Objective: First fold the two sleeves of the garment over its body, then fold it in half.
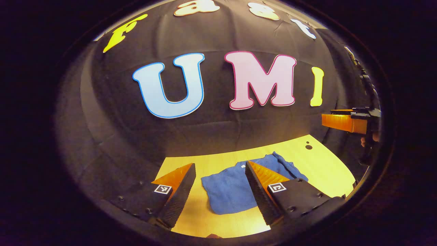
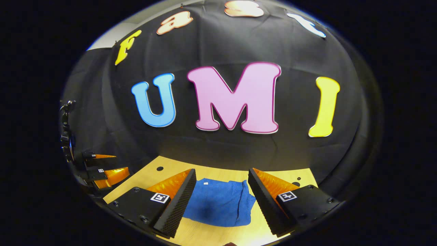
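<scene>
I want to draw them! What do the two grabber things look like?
Each one, the left gripper and the right gripper, has two wedge-shaped fingers with bumpy, ridged inner faces. They sit on dark blocks with round screws and a small square black-and-white code sticker.

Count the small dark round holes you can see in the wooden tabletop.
3 in the right gripper view: one hole near the table's far left corner, two holes at the far right edge. The blue garment may hide more.

Blue garment [image 2: 220, 201], folded into a compact rumpled bundle, flat on the wooden table [image 2: 201, 235].
</scene>
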Demonstrator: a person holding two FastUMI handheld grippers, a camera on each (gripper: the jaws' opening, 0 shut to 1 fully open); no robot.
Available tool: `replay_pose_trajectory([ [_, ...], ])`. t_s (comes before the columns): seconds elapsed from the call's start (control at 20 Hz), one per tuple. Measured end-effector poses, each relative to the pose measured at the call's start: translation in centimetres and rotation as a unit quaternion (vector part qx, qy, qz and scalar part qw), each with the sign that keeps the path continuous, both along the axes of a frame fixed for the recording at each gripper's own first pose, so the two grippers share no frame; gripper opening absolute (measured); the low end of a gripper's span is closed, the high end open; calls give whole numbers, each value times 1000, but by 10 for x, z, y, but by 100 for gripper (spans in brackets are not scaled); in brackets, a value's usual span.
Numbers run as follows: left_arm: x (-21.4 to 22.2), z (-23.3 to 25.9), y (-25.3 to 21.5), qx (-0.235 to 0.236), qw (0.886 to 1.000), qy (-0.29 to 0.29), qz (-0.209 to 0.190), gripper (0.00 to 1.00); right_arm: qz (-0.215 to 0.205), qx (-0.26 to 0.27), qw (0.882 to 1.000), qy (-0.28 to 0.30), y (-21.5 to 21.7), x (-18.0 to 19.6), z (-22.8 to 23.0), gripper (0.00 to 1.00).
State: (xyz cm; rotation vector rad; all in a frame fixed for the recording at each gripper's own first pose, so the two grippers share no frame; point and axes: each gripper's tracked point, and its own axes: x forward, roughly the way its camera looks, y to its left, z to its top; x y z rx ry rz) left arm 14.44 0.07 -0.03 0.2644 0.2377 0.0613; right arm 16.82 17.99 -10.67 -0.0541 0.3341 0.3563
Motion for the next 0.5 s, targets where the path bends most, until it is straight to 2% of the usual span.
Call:
replay_pose_trajectory([
  [0.25,-96,16,-15,-1,997,-77,-17,85,-25,-29,995,-96,0,-109,41,97],
  [0.35,-129,9,-28,-20,994,-102,-27,85,-39,-20,994,-96,3,-156,40,96],
  [0.4,-144,7,-35,-34,992,-116,-33,81,-40,-9,994,-100,8,-174,42,96],
  [0.5,-167,10,-44,-56,985,-153,-51,83,-47,-6,993,-105,6,-204,45,96],
])
